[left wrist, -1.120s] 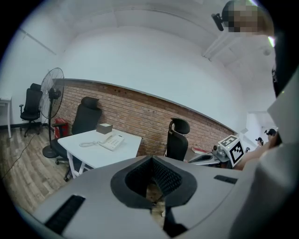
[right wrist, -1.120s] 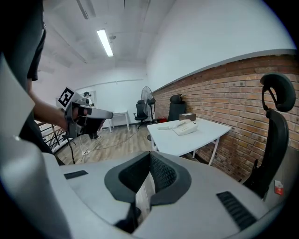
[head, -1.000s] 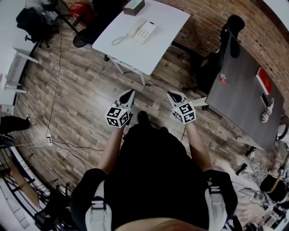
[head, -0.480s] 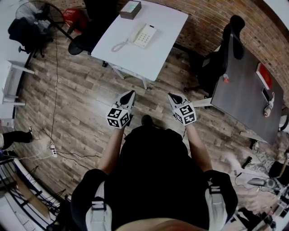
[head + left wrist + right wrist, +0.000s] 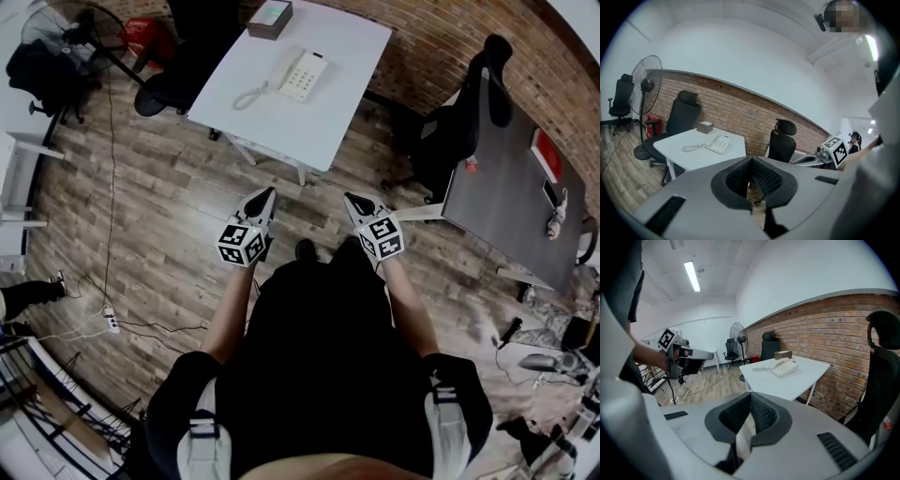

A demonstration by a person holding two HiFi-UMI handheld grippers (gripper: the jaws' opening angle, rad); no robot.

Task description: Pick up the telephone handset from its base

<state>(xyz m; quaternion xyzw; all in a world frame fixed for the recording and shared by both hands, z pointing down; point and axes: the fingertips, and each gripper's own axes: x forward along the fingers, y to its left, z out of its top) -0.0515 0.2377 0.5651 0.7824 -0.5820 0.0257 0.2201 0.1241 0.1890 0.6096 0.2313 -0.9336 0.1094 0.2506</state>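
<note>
1. Both hand-held grippers, the left gripper (image 5: 266, 197) and the right gripper (image 5: 354, 200), point forward with jaws closed on nothing.
2. The cream telephone handset (image 5: 281, 67) rests on its keypad base (image 5: 307, 75), well ahead across the floor. Its length runs away from the person, and the left gripper looks slightly nearer.
3. The phone sits on a white rectangular table (image 5: 281, 127) beside a red brick wall (image 5: 441, 37), above wood-plank flooring (image 5: 159, 187).

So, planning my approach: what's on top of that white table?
A telephone, its handset in place, a coiled cord and a small box at the far edge. The box's contents are hidden.
</note>
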